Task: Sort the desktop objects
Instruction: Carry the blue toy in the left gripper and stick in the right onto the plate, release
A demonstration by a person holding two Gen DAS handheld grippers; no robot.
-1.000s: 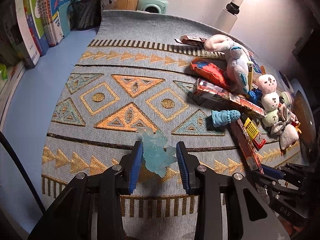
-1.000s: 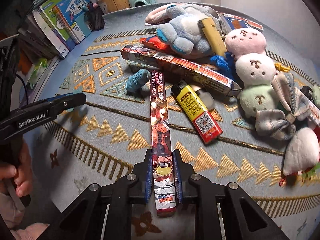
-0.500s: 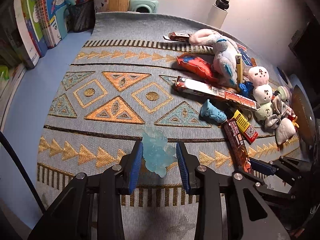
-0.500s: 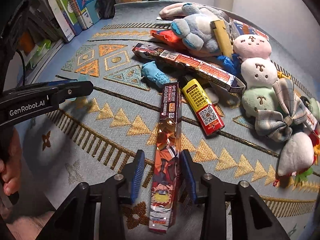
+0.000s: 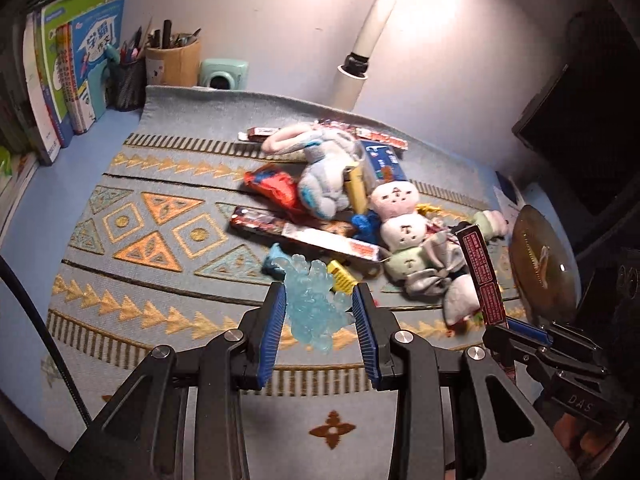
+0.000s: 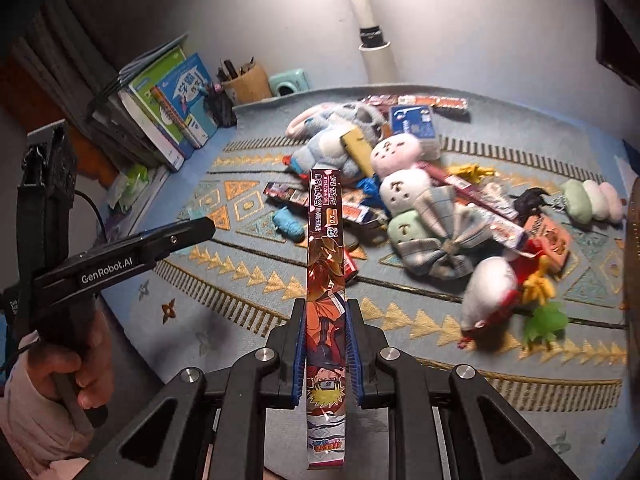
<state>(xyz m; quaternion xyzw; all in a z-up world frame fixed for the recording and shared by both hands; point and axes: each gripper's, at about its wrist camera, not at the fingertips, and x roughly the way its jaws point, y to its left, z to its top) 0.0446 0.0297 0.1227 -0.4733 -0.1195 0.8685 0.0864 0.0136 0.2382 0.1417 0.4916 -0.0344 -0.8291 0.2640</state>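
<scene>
Two items lifted for sorting.
My left gripper (image 5: 319, 322) pinched a soft, slippery jelly toy (image 5: 314, 306); my right gripper (image 6: 323, 354), jaws just closing, clamped a light, stiff card box (image 6: 325, 280) near one end.

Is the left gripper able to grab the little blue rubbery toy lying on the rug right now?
Probably not yet. The left gripper is already shut on a clear blue jelly-like toy, so its jaws are full. The small blue toy itself lies uncovered on the rug, beside the pile.
</scene>
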